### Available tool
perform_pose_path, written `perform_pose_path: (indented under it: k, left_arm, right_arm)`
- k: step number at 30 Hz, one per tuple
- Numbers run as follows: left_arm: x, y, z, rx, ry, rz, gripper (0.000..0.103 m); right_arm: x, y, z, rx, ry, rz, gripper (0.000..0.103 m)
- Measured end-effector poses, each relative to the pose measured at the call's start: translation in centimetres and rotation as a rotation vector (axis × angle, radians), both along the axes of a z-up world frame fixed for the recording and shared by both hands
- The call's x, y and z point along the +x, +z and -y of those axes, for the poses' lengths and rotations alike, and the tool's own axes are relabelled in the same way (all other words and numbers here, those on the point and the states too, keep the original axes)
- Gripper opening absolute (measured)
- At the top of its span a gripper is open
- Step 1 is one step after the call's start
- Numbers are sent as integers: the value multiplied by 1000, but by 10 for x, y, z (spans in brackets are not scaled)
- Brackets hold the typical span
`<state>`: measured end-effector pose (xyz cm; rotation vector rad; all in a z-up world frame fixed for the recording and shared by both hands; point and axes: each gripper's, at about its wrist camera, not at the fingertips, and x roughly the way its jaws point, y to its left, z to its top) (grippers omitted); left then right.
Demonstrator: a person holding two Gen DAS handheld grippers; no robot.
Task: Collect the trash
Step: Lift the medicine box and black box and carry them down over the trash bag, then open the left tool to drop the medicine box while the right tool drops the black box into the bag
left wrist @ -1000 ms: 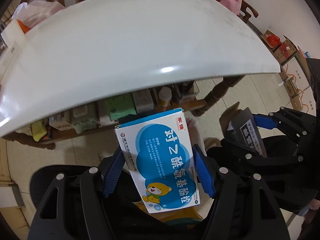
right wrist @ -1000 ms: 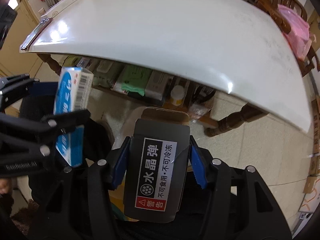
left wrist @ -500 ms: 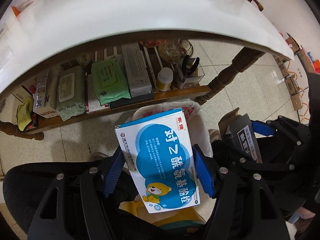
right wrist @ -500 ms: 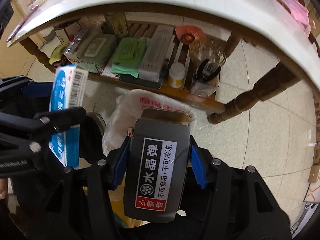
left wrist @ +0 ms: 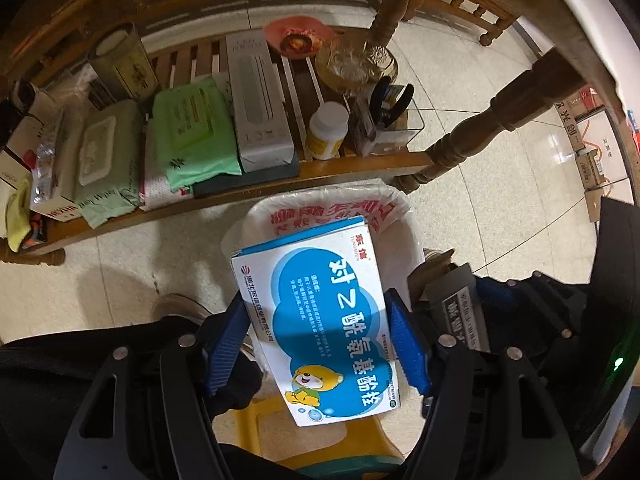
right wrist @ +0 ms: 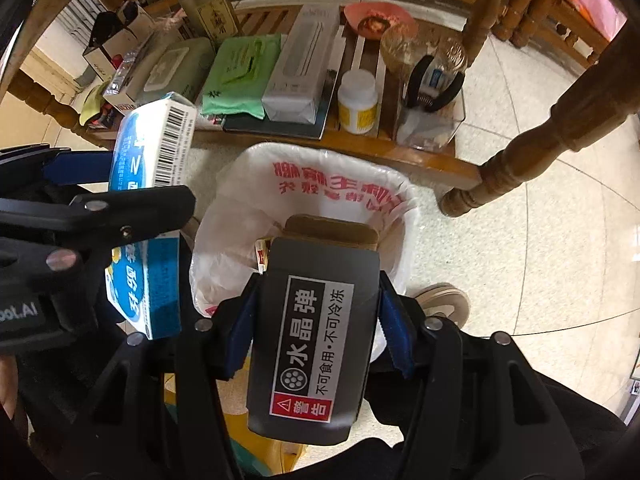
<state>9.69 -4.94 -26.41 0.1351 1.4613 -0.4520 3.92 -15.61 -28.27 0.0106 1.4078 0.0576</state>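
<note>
Nearest the lenses, both grippers are loaded: left gripper (left wrist: 320,344) is clamped on the blue-and-white medicine box (left wrist: 320,320), right gripper (right wrist: 316,332) is clamped on the dark grey box (right wrist: 312,344) w/ a warning label. Blue pads (left wrist: 408,348) press the carton's long sides.

Just beyond & below, the trash bin (right wrist: 392,188), lined w/ a white bag w/ red print, sits on the tiled floor; a bit of trash shows inside already. In the right wrist view the grey box hangs over the bin mouth, the medicine box off to its left rim.

Farther back: low wooden shelf (right wrist: 400,152) w/ wet-wipe packs (left wrist: 192,132), a white bottle (left wrist: 326,130), other clutter.

Step in hand, as I judge it: carry is done, drop is next. Next move prob. needs the left shifted a bit more over the opening, then the jaws let go so both boxes fall in w/o catching the rim.
</note>
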Motion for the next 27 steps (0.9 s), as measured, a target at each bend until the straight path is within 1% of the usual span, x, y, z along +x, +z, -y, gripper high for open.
perform_pose_path:
  k: [7, 13, 18, 24, 27]
  left_arm:
    - [9, -31, 5, 29, 15, -64, 65]
    - [19, -62, 9, 48, 24, -128, 65]
    - [28, -87, 12, 73, 28, -166, 65]
    - [40, -118, 14, 77, 37, -252, 65]
    - [43, -129, 17, 85, 34, -269, 65]
  right_arm:
    - [6, -25, 5, 37, -13, -39, 55]
    - [12, -46, 5, 39, -14, -73, 55]
    - [17, -66, 7, 50, -28, -109, 55]
    - [22, -88, 8, 45, -23, -148, 55]
    - [23, -100, 7, 49, -20, -174, 55]
